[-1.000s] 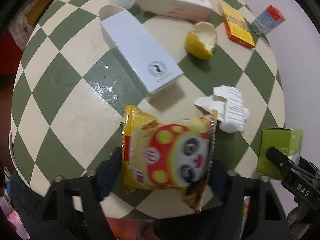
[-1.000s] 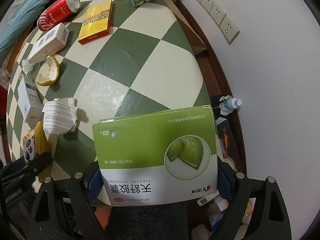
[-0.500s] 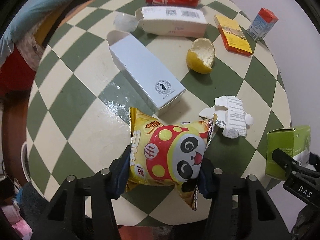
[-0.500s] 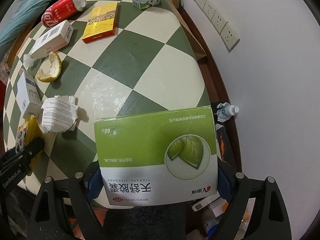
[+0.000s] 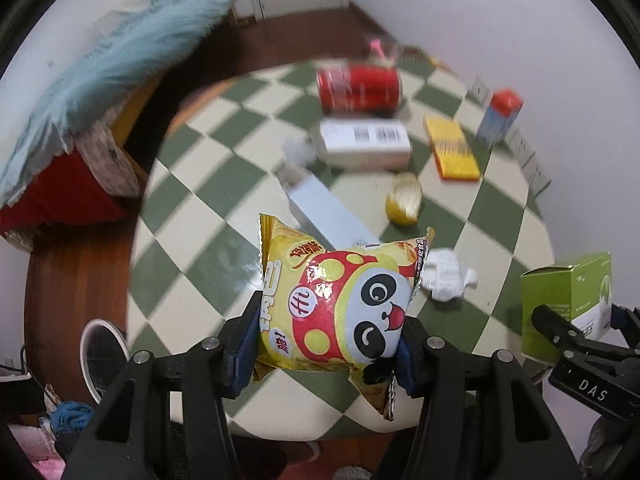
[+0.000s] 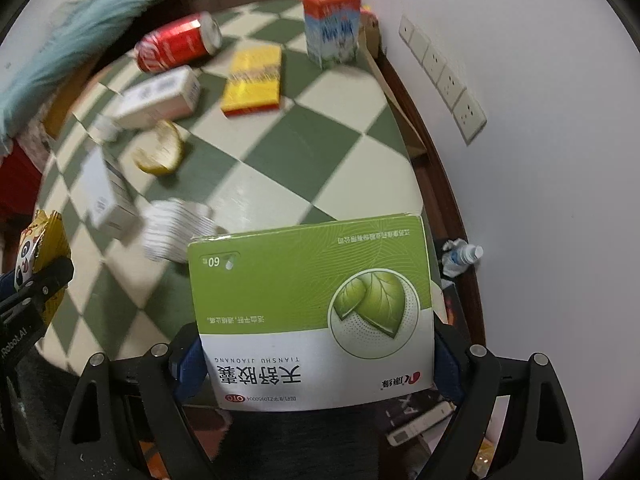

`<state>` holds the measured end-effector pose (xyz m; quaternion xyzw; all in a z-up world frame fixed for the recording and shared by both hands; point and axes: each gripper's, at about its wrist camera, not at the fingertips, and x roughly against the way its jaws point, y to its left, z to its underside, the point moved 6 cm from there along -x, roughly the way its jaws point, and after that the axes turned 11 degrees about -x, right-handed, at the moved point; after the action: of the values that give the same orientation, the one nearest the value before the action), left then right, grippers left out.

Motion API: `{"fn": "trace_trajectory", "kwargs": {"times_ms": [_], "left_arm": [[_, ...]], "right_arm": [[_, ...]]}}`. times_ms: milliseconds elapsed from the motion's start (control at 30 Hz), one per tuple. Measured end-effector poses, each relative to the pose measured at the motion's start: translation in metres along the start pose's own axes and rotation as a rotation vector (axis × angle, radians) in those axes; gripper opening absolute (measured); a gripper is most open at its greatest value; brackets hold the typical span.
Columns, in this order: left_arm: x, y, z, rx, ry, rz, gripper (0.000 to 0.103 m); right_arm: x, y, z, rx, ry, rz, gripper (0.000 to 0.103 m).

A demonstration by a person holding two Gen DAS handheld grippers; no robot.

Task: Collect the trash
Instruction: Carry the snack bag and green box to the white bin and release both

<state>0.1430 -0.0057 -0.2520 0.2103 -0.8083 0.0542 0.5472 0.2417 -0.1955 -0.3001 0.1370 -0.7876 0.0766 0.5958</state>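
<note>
My left gripper (image 5: 324, 344) is shut on a yellow snack bag with a panda face (image 5: 336, 300), held above the near edge of the round checkered table (image 5: 192, 208). My right gripper (image 6: 316, 364) is shut on a green and white medicine box (image 6: 316, 312), held above the table's near right edge. The box also shows in the left wrist view (image 5: 568, 296), and the bag in the right wrist view (image 6: 38, 240). On the table lie a red can (image 5: 358, 86), white boxes (image 5: 364, 142), a yellow box (image 5: 452, 148), a citrus peel (image 5: 404, 200) and crumpled paper (image 5: 448, 276).
A milk carton (image 6: 332, 28) stands at the table's far edge by the wall with sockets (image 6: 452, 80). A white bin (image 5: 102, 348) stands on the floor at lower left. A blue blanket (image 5: 116, 60) lies on furniture at the left. A small bottle (image 6: 464, 256) lies on the floor.
Both grippers have lifted and pulled back from the table with their loads. The snack bag has risen clear of the tabletop. More of the room and floor is in view.
</note>
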Motion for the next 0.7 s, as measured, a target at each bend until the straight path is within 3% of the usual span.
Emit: {"fn": "trace_trajectory", "kwargs": {"times_ms": [133,300,533,700], "left_arm": [[0.017,0.025,-0.024,0.015,-0.078,-0.022,0.052],[0.052,0.052,-0.030,0.049,-0.158,-0.038,0.052],[0.103,0.113,-0.022,0.124,-0.240,-0.062,0.052],[0.122,0.176,0.002,0.208,-0.269,-0.085,0.052]], "right_arm": [[0.028,0.012,-0.005,-0.002,-0.048,-0.052,0.091],[0.062,0.028,-0.015,0.014,-0.112,-0.121,0.091],[0.126,0.082,-0.023,0.067,-0.209,-0.230,0.091],[0.159,0.133,-0.017,0.118,-0.243,-0.289,0.091]]}}
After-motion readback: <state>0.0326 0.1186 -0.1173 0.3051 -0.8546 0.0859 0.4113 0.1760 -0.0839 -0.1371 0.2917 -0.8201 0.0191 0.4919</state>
